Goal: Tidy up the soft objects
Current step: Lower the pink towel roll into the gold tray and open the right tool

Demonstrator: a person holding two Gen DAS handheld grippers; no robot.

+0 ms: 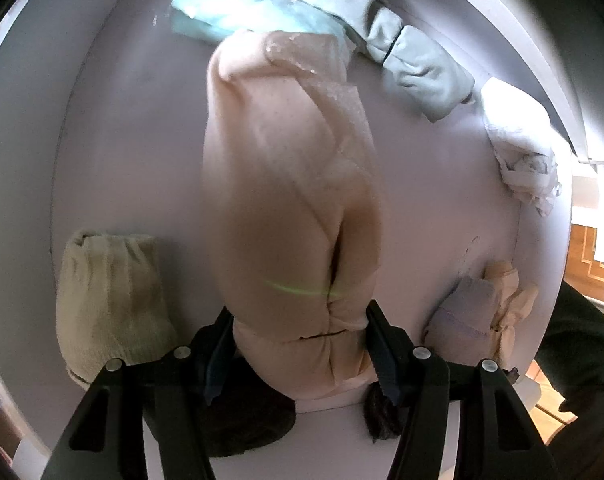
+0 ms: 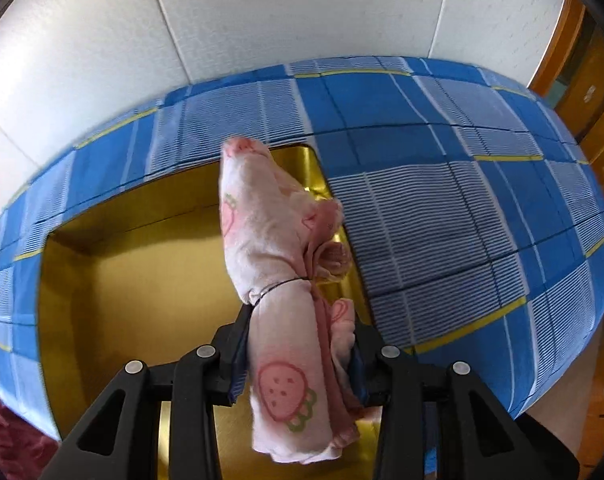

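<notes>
My left gripper [image 1: 298,314] is shut on the near end of a rolled peach cloth bundle [image 1: 290,168], which hangs over a white tabletop [image 1: 142,120]. In the right wrist view, my right gripper [image 2: 302,320] is shut on a rolled pink cloth with strawberry prints [image 2: 270,232], tied round its middle with a thin dark band. That roll hangs over the right side of a gold tray [image 2: 142,280], which rests on a blue checked cloth [image 2: 441,200].
Around the peach bundle lie a light blue folded cloth [image 1: 230,12], pale green rolls [image 1: 417,64], a crumpled white cloth [image 1: 517,136], a cream roll [image 1: 110,292] and a lilac and peach bundle [image 1: 473,312]. A dark brown item [image 1: 381,408] shows under the fingers. A white wall [image 2: 302,12] stands behind the tray.
</notes>
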